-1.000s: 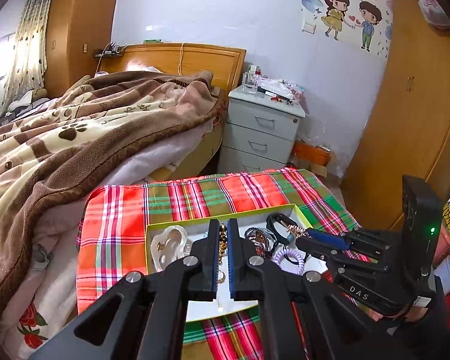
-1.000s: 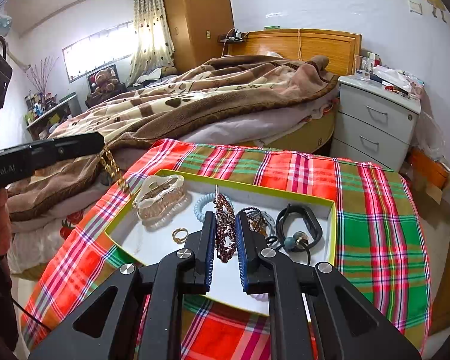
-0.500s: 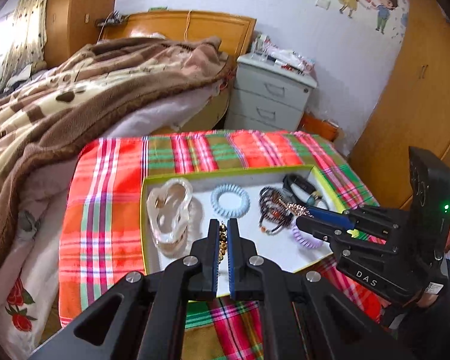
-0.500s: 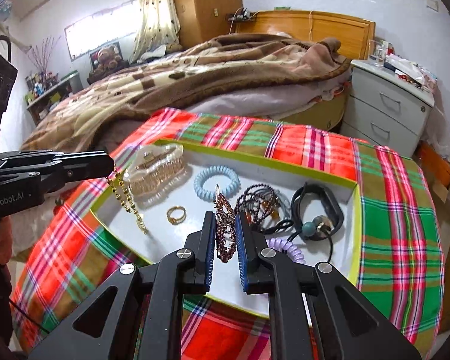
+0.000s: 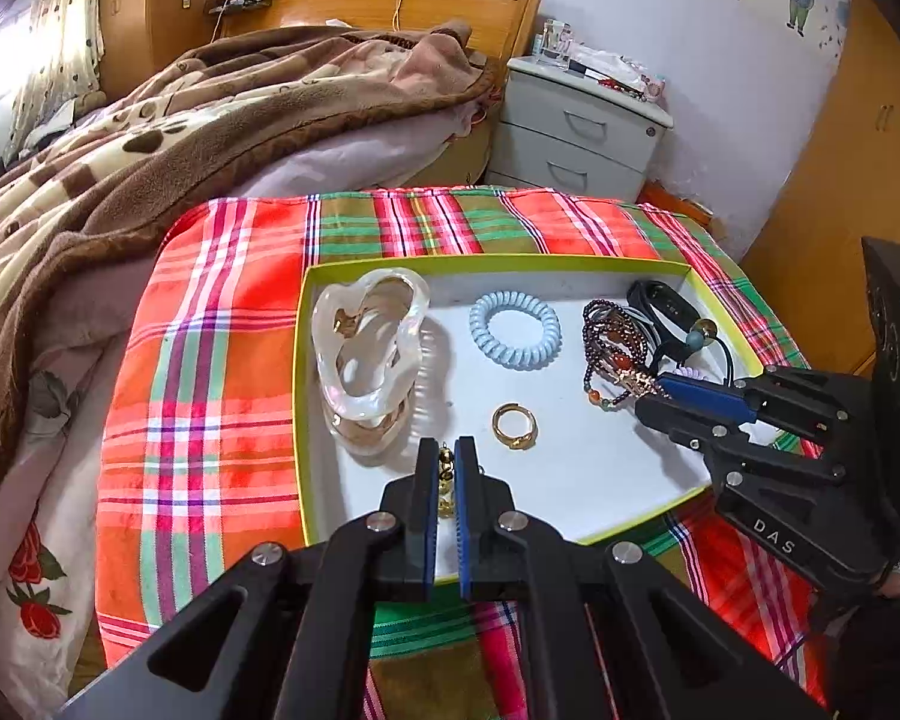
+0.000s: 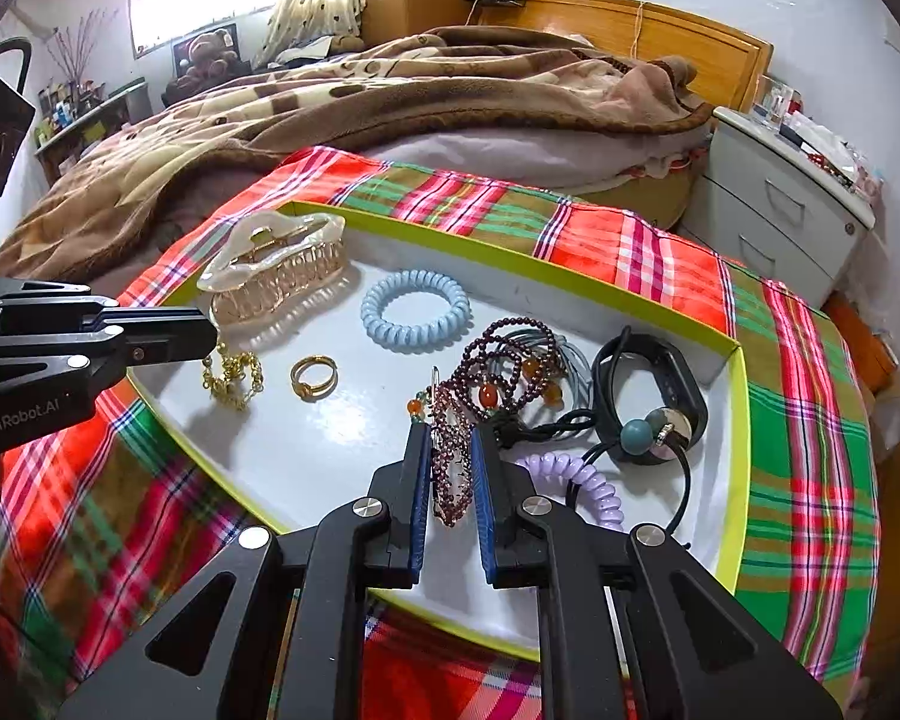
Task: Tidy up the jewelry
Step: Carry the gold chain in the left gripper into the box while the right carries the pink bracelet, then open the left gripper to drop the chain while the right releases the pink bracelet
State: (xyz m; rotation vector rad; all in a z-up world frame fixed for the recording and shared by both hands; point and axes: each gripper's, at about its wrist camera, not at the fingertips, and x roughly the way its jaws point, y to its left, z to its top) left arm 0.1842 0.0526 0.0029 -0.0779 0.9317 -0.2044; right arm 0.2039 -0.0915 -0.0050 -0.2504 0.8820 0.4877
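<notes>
A white tray with a yellow-green rim (image 5: 498, 261) (image 6: 510, 267) lies on a plaid cloth. My left gripper (image 5: 447, 450) (image 6: 210, 333) is shut on a gold chain (image 5: 446, 483), whose lower end piles on the tray floor (image 6: 234, 372) beside a gold ring (image 5: 513, 425) (image 6: 313, 377). My right gripper (image 6: 450, 432) (image 5: 648, 393) is shut on a purple beaded piece (image 6: 450, 468), held low over the tray's right half. A pearly claw clip (image 5: 369, 354) (image 6: 276, 270) and a blue spiral hair tie (image 5: 515, 330) (image 6: 415, 310) lie in the tray.
Dark bead bracelets (image 6: 510, 360), a black band (image 6: 648, 384) and a purple spiral tie (image 6: 576, 480) crowd the tray's right side. The plaid cloth (image 5: 210, 360) covers the table. A bed with a brown blanket (image 5: 150, 138) and a grey nightstand (image 5: 576, 138) stand behind.
Both grippers have sunk toward the tray while tipping downward. The gold chain, hanging free before, now rests its lower end on the tray floor. Neither grip has changed.
</notes>
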